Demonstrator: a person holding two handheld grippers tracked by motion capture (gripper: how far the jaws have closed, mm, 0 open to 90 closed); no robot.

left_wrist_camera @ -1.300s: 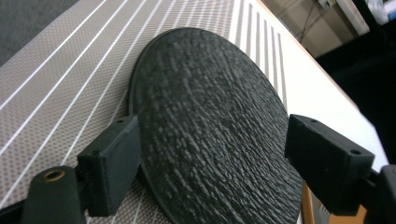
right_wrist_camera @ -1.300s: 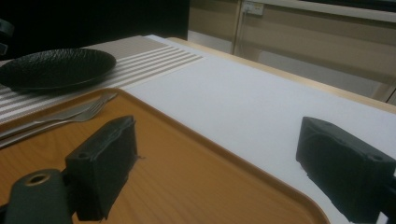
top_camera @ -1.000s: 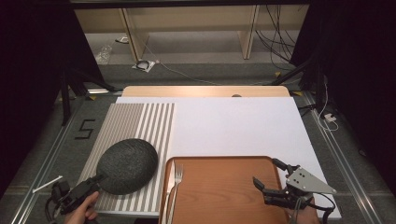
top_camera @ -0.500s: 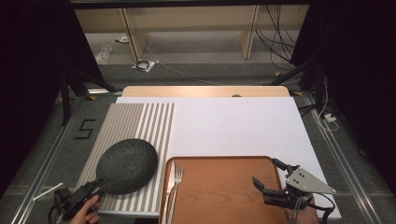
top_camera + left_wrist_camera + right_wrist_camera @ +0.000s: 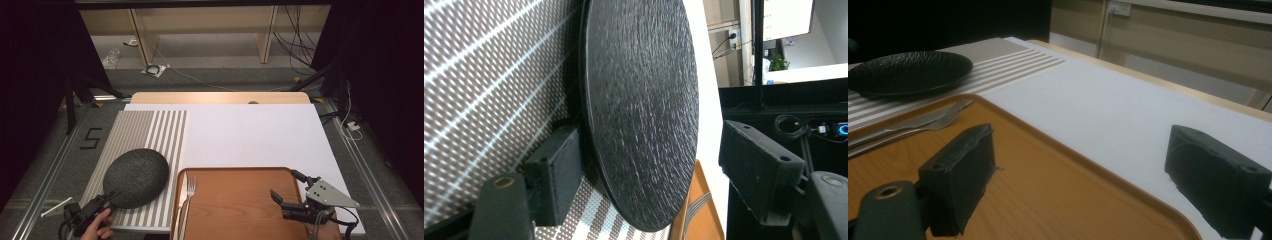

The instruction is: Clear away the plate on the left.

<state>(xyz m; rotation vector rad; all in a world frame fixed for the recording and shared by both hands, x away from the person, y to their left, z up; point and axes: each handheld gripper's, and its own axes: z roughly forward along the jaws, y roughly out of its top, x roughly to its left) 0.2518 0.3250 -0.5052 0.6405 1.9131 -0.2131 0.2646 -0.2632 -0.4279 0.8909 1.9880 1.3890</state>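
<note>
From the high view, the left gripper (image 5: pixel 107 200) comes in at the bottom left corner, a hand (image 5: pixel 95 229) wrapped around its body, its tips at the near rim of a dark textured plate (image 5: pixel 136 176). The plate lies on a striped placemat (image 5: pixel 150 131) beside a wooden tray (image 5: pixel 240 200). A fork (image 5: pixel 189 192) and a knife (image 5: pixel 181 200) lie along the tray's left edge. The right gripper (image 5: pixel 289 189) hovers over the tray's right end, grey plate on top, jaws spread wide and empty. A white sheet (image 5: pixel 250 135) covers the table beyond.

In the left gripper view, the gripper (image 5: pixel 659 170) is rolled sideways, so the plate (image 5: pixel 639 110) stands on edge in the picture. Its jaws are parted, one against the placemat (image 5: pixel 484 90) under the rim, the other clear of the plate's face; it is not clamped.

In the right gripper view, the gripper (image 5: pixel 1088 175) hangs low over the tray (image 5: pixel 1038 190), jaws wide apart around nothing. The fork (image 5: pixel 923 125) and plate (image 5: pixel 908 72) lie well beyond.
</note>
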